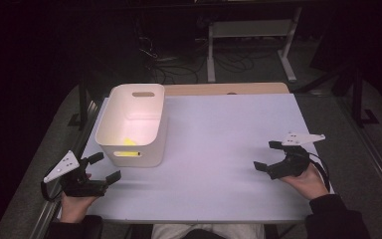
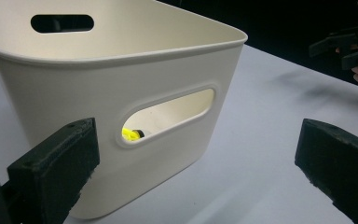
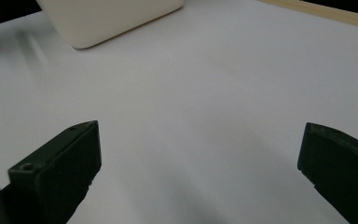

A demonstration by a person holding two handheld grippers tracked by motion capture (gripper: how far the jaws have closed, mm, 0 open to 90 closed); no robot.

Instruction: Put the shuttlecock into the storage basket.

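Observation:
A white plastic bin (image 1: 132, 124) with handle slots stands on the left part of the white table (image 1: 219, 144). A yellow object (image 1: 128, 142) lies inside it on the bottom, and part of that yellow object (image 2: 130, 134) peeks through the near handle slot in the left gripper view. My left gripper (image 1: 104, 168) is open near the table's front left corner, a little short of the bin (image 2: 121, 84), jaws wide with nothing between them. My right gripper (image 1: 267, 155) is open at the front right, jaws empty over bare table. The bin's corner (image 3: 107, 18) sits far off in the right gripper view.
A wooden strip (image 1: 224, 88) runs along the table's far edge. Beyond it stand a white desk frame (image 1: 248, 45) and cables on the dark floor. The other gripper (image 2: 349, 46) is seen at the upper right in the left gripper view.

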